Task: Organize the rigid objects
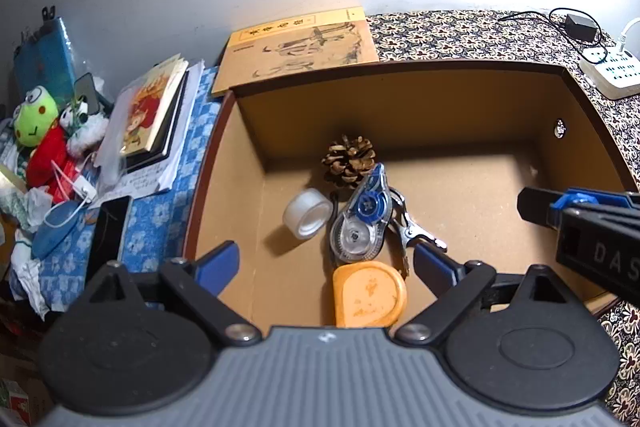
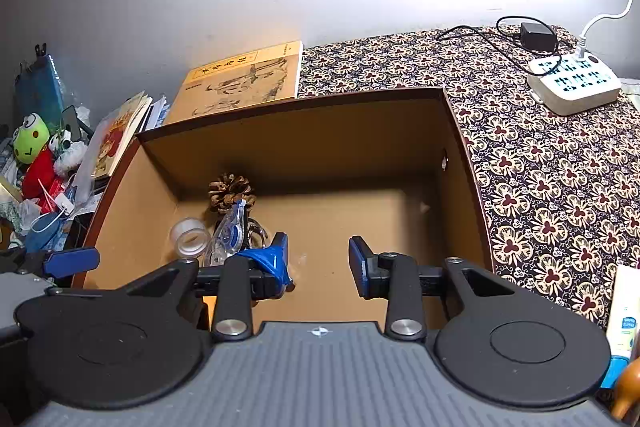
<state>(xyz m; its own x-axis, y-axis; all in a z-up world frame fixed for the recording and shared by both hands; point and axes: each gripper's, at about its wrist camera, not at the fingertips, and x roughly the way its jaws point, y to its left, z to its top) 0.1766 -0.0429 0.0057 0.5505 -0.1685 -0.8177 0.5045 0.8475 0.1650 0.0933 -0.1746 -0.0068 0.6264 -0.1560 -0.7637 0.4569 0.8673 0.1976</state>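
The left gripper (image 1: pixel 326 261) is spread wide and empty, poised over the near left part of an open cardboard box (image 1: pixel 400 83); its blue fingertips (image 1: pixel 218 263) straddle the box's left wall and the cluster of items inside. The right gripper (image 2: pixel 318 257) is also parted, moderately, holding nothing, its fingers dipping into the box's middle from the near edge.

The box sits on a table covered by a dark floral-patterned cloth (image 2: pixel 540 167), against a plain grey-white wall. Along the box floor near the left wall lie a pine cone (image 1: pixel 349 159) toward the far wall, a roll of clear tape (image 1: pixel 307 213) just beside it, a blue-and-clear correction tape dispenser (image 1: pixel 362 217) resting over a metal clip (image 1: pixel 416 231), and an orange lidded container (image 1: pixel 368 295) closest to the near edge. These touch or nearly touch one another.

The right half of the box floor is bare brown board, giving open room there. Behind the box's far left corner a yellow illustrated book (image 1: pixel 298 47) lies flat. At the table's far right corner sit a white power strip (image 2: pixel 572 85) and a black adapter (image 2: pixel 536 35) with cables. Left of the box is a blue checked surface (image 1: pixel 160 211) piled with books (image 1: pixel 154 115), papers and a green frog plush (image 1: pixel 36 119).
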